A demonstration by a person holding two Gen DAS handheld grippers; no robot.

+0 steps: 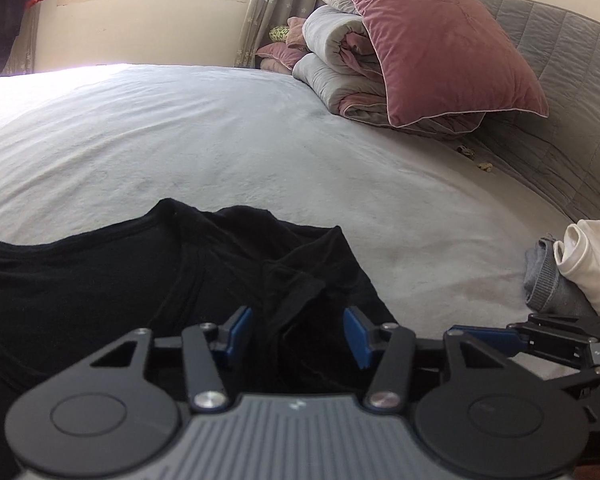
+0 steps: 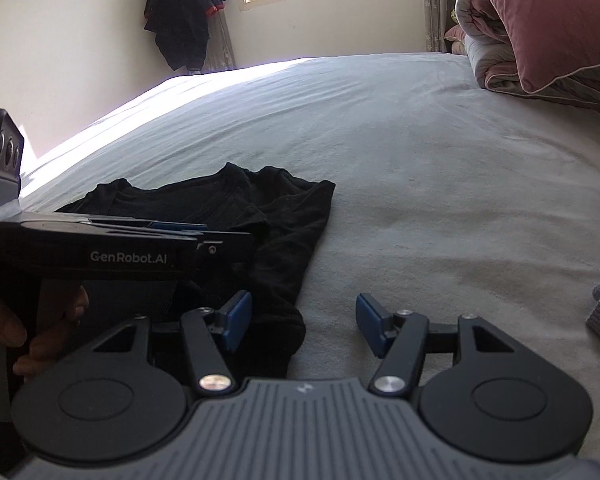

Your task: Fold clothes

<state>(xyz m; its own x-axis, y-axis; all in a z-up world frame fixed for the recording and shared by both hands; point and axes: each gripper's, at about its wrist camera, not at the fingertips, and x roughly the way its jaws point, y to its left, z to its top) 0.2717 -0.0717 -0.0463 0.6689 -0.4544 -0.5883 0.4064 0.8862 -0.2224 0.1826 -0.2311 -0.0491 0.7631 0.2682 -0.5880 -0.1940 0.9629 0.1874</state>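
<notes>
Black garment point(image 2: 236, 216) rumpled on bed point(image 2: 420, 160), unfolded; grey and white pieces point(image 1: 572, 276) rolled aside. Left claw point(image 1: 298, 334) and right claw point(image 2: 302, 322) spread, empty.

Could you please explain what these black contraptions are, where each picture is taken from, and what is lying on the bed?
They are two handheld grippers, each with a camera looking along its blue-padded fingers. One picture looks out from the left gripper, the other from the right gripper, where a hand holds the left one's handle. Both are open and hold nothing. A crumpled black shirt lies on the pale bed, with small grey and white clothes alongside and a pink pillow on rolled bedding behind.
</notes>
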